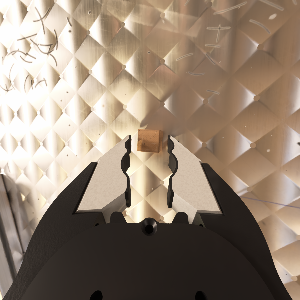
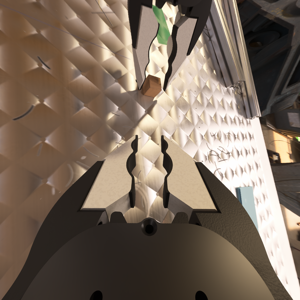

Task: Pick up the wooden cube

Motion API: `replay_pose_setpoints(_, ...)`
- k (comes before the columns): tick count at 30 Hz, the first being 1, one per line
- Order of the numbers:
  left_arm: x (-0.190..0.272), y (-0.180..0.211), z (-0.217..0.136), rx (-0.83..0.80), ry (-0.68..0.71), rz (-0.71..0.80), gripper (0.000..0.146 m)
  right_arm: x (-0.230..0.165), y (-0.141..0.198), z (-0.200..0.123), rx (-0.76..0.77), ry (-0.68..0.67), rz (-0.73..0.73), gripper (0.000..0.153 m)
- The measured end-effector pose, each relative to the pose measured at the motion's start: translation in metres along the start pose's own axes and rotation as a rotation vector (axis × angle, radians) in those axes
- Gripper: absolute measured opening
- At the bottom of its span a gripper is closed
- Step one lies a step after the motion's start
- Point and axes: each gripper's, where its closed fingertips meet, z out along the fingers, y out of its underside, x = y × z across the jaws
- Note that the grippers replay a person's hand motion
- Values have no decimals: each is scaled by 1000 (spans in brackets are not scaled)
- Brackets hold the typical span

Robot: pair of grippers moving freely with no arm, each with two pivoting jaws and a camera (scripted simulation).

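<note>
The small wooden cube (image 1: 149, 140) rests on the shiny quilted metal table (image 1: 81, 97). My left gripper (image 1: 149, 136) is open, its two fingertips on either side of the cube with a gap on each side, not touching it. In the right wrist view the cube (image 2: 151, 87) sits between the left gripper's (image 2: 151, 89) lowered fingertips, which reach the table around it. My right gripper (image 2: 149, 136) is open and empty, some way short of the cube.
A metal rail (image 2: 235, 56) runs along the table's far edge. A green flat piece (image 2: 162, 27) lies behind the left gripper. A light blue flat piece (image 2: 246, 209) lies near the table's edge at the right. Dark scratches (image 1: 32, 53) mark the surface.
</note>
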Motion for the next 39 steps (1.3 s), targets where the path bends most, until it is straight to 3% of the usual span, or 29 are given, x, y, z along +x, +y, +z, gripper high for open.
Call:
replay_pose_setpoints(4,3,-1,2,37,53,-8,40,5,6,18,-53,43,-20,28)
replay_pose_setpoints(8,6,-2,2,77,60,15,34,8,18,21,-129,72,-85,16)
replay_pose_setpoints(13,4,0,-1,96,36,31,30,16,13,15,-90,111,-87,17)
replay_pose_setpoints(16,2,3,-6,102,62,5,44,20,9,13,-45,121,-65,23)
replay_pose_setpoints(22,3,7,-2,84,98,-15,51,19,0,16,5,82,-60,24)
replay_pose_setpoints(27,1,4,2,117,85,-10,30,21,1,17,14,78,-39,23)
replay_pose_setpoints(39,-5,-11,-16,179,20,50,29,23,-4,18,29,91,-47,24)
